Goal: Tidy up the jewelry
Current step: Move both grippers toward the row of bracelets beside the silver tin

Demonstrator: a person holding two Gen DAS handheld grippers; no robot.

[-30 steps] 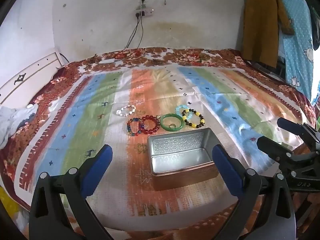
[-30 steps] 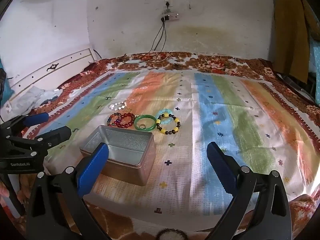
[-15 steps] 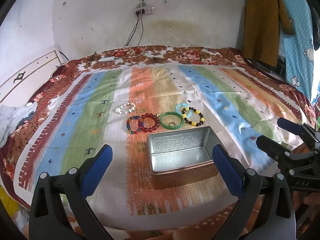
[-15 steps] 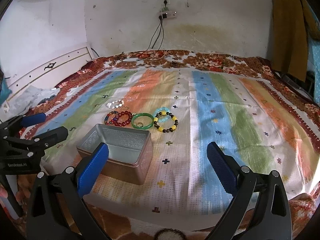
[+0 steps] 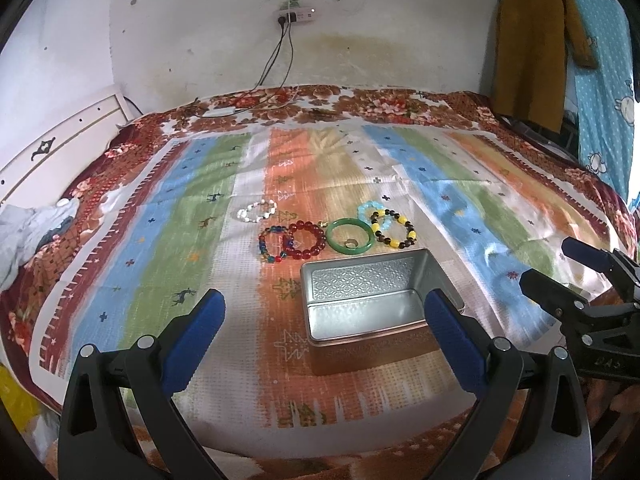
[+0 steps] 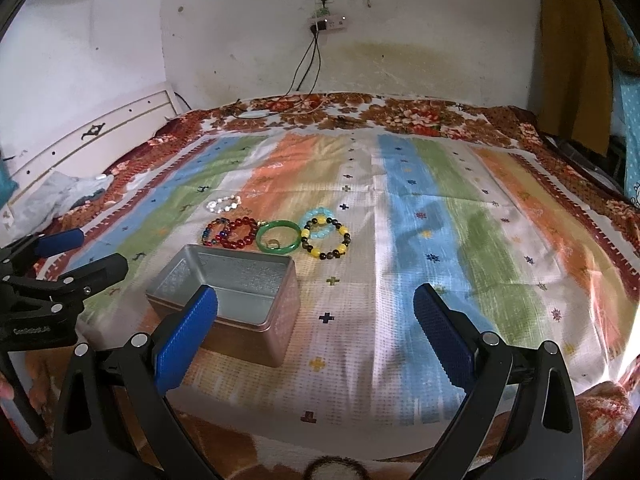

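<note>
Open rectangular silver metal tin (image 5: 372, 304) on striped bedspread (image 5: 168, 248), long axis left-right; bead bracelets (image 5: 292, 238) and green bangle (image 5: 351, 236) rowed just behind. Left gripper (image 5: 324, 334) wide, empty; right gripper (image 6: 316, 328) likewise.

Six bracelets lie on the striped cloth: one white beaded bracelet (image 5: 256, 211) farthest left, one multicoloured beaded bracelet (image 5: 273, 245), one red beaded bracelet (image 5: 305, 240), one green bangle (image 5: 351, 236), one light blue bracelet (image 5: 370, 212), and one yellow and dark beaded bracelet (image 5: 393, 229) at the right. One small ring (image 5: 350, 243) sits inside the bangle. One open metal tin (image 5: 372, 312) stands nearer.
</note>
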